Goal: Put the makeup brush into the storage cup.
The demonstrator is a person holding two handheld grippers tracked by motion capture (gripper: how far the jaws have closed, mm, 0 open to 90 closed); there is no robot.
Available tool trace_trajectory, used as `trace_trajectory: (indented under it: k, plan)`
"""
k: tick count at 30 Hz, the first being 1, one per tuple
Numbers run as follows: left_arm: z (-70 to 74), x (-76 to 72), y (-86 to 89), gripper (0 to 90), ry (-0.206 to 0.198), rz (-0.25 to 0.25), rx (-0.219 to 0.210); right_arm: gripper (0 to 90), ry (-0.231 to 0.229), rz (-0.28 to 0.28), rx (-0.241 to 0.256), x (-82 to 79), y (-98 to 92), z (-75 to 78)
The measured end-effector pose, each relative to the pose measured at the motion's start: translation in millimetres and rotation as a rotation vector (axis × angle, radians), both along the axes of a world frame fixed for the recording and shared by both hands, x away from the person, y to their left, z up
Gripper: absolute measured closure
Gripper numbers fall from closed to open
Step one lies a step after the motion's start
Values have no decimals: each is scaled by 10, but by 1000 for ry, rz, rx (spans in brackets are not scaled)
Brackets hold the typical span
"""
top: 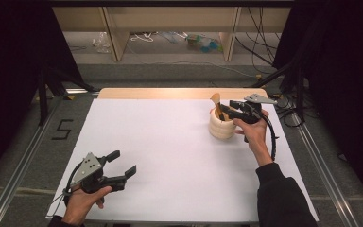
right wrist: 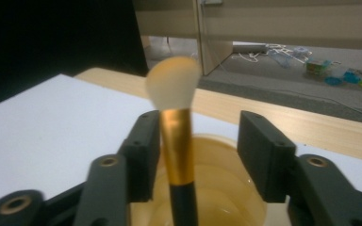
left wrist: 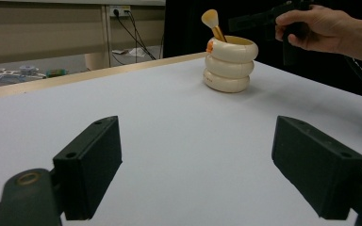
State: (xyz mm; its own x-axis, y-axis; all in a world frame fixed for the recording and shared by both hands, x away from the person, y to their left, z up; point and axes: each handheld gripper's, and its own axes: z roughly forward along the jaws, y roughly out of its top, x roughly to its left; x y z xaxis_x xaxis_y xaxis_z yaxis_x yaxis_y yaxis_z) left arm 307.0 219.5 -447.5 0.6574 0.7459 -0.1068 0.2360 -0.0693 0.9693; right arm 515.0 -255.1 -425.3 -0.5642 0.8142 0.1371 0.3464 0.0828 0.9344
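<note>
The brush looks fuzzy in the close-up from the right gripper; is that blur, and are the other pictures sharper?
Right gripper view: the brush head is soft, too close to focus. Left gripper view: the cream holder looks fairly sharp. High view: the white table is evenly lit, its surroundings dark.

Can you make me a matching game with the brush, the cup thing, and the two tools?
Things:
1. makeup brush
2. cream ringed holder
3. left tool
4. right tool

Places or states:
A. open, over bare white table near the person
B. stands on the far right part of the table
C. stands in the holder, fluffy tip up
D. open, jaws on either side of the brush's gold band

Pairs: 1-C, 2-B, 3-A, 4-D
</note>
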Motion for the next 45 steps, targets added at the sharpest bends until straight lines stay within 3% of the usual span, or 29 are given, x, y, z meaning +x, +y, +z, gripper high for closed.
trace_trajectory:
  k: [1, 6, 8, 11, 14, 24, 26, 29, 36, 39, 45]
  plan:
    - [1, 0, 1, 165, 0, 0, 0, 457, 11, -10, 1, -18, -3, 31]
    - [0, -2, 0, 165, 4, 5, -4, 411, -21, 0, 3, -76, 13, 127]
    - [1, 1, 0, 165, 0, 0, 0, 398, -17, 1, -10, -100, 26, 161]
    - [1, -2, -1, 165, 3, 5, -3, 382, -10, 11, 8, -137, 70, 199]
    - [1, -2, 2, 165, 3, 5, -3, 369, -26, 14, -27, -179, 118, 246]
    - [2, -1, 1, 165, 2, 5, -5, 342, -10, 48, -17, -327, 198, 369]
    - [3, -1, -1, 165, 2, 5, -6, 336, -29, 53, -16, -341, 213, 375]
    - [4, -2, 0, 165, 1, 5, -6, 330, -24, 60, -41, -388, 237, 394]
    - [4, 0, 5, 165, 1, 4, -6, 284, -8, 111, -43, -545, 322, 398]
    - [5, -2, 0, 165, 1, 4, -7, 283, -31, 123, -52, -596, 346, 402]
    - [5, -1, 3, 165, 1, 4, -6, 279, -23, 147, -66, -703, 413, 389]
